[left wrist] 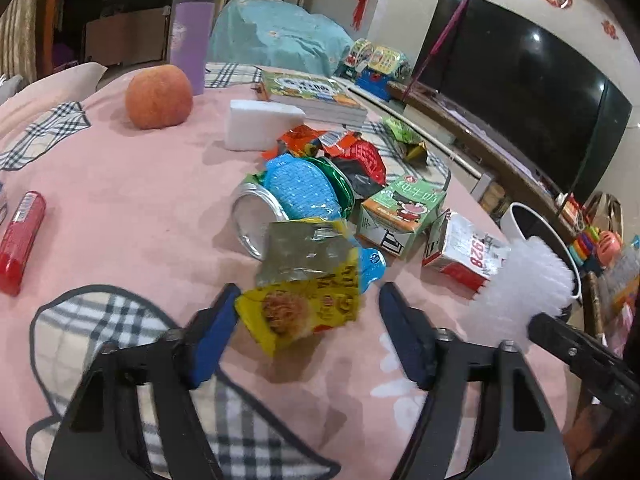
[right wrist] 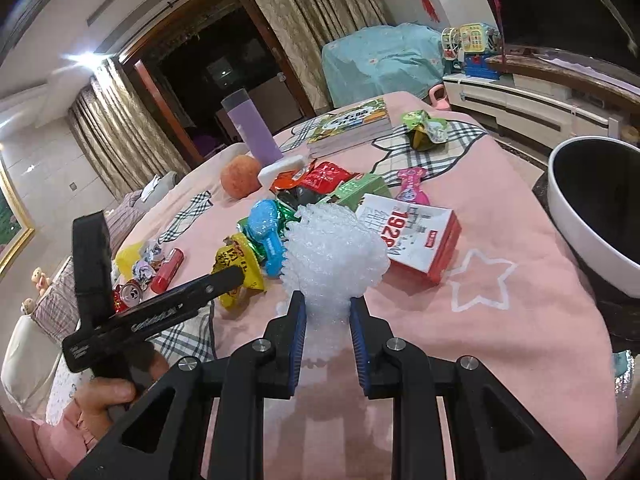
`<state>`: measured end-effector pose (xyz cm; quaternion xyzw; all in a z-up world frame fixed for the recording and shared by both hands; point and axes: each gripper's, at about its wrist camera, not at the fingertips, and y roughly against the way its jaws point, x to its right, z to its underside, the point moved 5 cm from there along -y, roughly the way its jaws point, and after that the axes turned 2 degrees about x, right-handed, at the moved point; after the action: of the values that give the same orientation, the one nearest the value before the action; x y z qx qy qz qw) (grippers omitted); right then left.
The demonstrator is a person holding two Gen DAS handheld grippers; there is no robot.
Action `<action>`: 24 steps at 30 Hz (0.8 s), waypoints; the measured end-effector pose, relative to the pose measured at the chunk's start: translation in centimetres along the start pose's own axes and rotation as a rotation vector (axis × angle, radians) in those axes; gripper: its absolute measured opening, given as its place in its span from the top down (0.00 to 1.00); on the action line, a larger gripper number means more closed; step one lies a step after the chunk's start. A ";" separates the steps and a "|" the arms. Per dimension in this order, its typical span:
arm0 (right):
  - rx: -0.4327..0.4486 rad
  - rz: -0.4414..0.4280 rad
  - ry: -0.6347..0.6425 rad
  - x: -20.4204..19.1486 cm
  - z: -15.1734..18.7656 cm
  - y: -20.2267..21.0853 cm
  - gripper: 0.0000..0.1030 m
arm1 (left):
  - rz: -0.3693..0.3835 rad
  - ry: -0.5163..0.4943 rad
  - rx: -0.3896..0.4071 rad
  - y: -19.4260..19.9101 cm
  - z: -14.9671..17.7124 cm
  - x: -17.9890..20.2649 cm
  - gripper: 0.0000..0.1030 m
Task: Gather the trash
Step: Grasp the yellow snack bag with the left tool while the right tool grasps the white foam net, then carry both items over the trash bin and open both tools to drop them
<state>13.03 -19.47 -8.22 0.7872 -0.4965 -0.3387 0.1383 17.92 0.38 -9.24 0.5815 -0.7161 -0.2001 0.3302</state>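
A yellow snack wrapper (left wrist: 296,304) lies on the pink cloth between the fingers of my left gripper (left wrist: 309,292), which is open; its left fingertip touches the wrapper, the right one stands apart. Just beyond is a trash pile: a silver can (left wrist: 252,216), a blue wrapper (left wrist: 304,188), a green carton (left wrist: 400,208) and a red-and-white carton (left wrist: 464,248). My right gripper (right wrist: 328,300) is shut on a wad of clear bubble plastic (right wrist: 336,248), held above the cloth to the right of the pile. A white bin (right wrist: 580,216) stands off the table's right edge.
A peach (left wrist: 160,96), a purple bottle (left wrist: 192,40), a white foam block (left wrist: 260,124) and a book (left wrist: 312,96) stand at the back. A red tube (left wrist: 20,240) lies at the left, with a red can (right wrist: 128,294) and crumpled wrappers (right wrist: 144,260) near it. A television (left wrist: 520,84) is at the right.
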 end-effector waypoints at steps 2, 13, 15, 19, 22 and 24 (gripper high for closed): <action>0.004 0.007 0.003 0.2 -0.1 0.3 0.79 | 0.034 -0.001 -0.010 -0.2 0.1 0.2 0.69; 0.078 0.060 0.010 2.2 -1.0 3.9 0.79 | 0.099 -0.033 0.008 2.5 0.8 3.4 0.88; 0.092 0.082 0.005 3.0 -1.2 4.8 0.79 | 0.123 -0.048 0.019 3.0 0.6 4.7 0.88; 0.122 0.124 -0.015 5.1 -1.5 6.6 0.79 | 0.175 -0.100 0.030 3.5 0.0 8.1 0.88; 0.144 0.156 -0.034 6.8 -1.7 7.9 0.79 | 0.209 -0.138 0.024 3.3 -0.1 10.5 0.88; 0.162 0.184 -0.048 8.2 -2.0 8.9 0.79 | 0.234 -0.165 0.019 3.1 -0.1 12.3 0.88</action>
<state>10.49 -31.02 -5.09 0.7386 -0.5955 -0.3020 0.0930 14.55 -10.75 -4.16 0.4788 -0.8054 -0.2007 0.2860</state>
